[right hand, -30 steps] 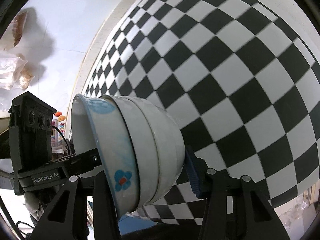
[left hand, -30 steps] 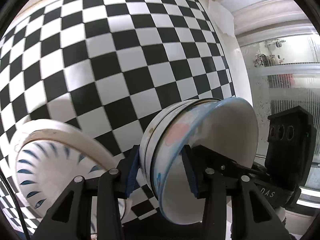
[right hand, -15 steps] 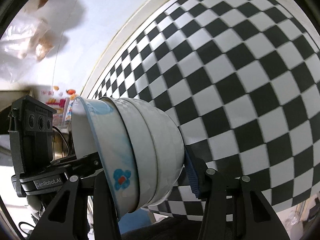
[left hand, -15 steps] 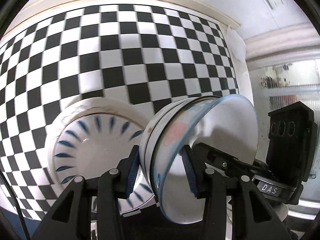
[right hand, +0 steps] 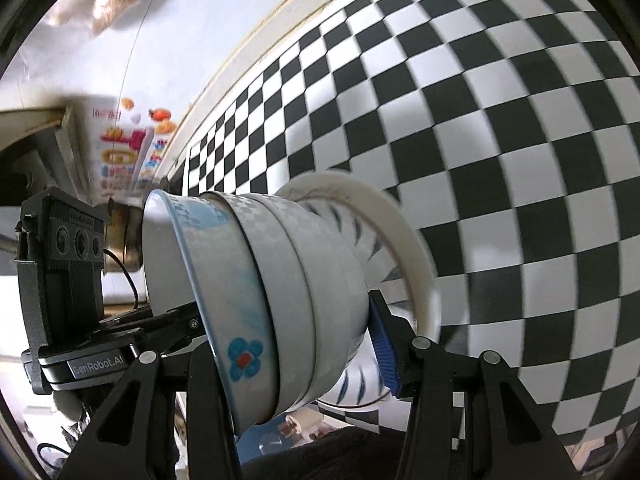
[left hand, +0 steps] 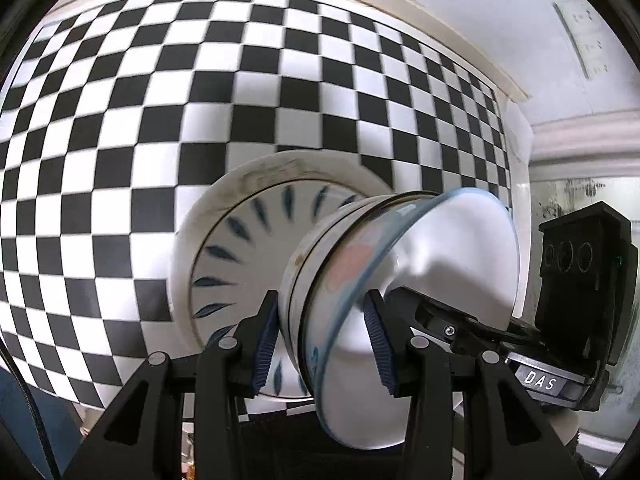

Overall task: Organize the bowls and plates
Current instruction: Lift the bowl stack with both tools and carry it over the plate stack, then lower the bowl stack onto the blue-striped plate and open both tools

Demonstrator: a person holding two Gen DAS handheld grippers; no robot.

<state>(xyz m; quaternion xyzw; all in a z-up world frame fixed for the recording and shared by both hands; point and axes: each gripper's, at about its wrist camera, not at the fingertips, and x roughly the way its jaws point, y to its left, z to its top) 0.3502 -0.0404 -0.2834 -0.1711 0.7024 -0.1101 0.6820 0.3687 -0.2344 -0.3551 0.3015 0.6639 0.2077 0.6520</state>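
Observation:
A stack of nested white bowls (left hand: 400,280), the innermost with a blue rim and flower marks, is held from both sides. My left gripper (left hand: 324,344) is shut on its rim and wall in the left wrist view. My right gripper (right hand: 304,356) is shut on the same stack (right hand: 280,288) from the opposite side. Just beyond the stack lies a white plate with blue leaf strokes (left hand: 240,264) on the checkered tablecloth (left hand: 160,120). The plate also shows in the right wrist view (right hand: 396,240). The bowls' base hangs right over the plate; contact is unclear.
The black and white checkered cloth (right hand: 500,120) covers the table up to the white wall (left hand: 480,8). A frosted window (left hand: 580,192) is at the right. A colourful box (right hand: 128,148) and a metal pot (right hand: 124,236) stand at the far left.
Both grippers have carried the bowl stack across the table. The blue-stroked plate, at the left edge a second ago, now sits directly behind the stack in both views.

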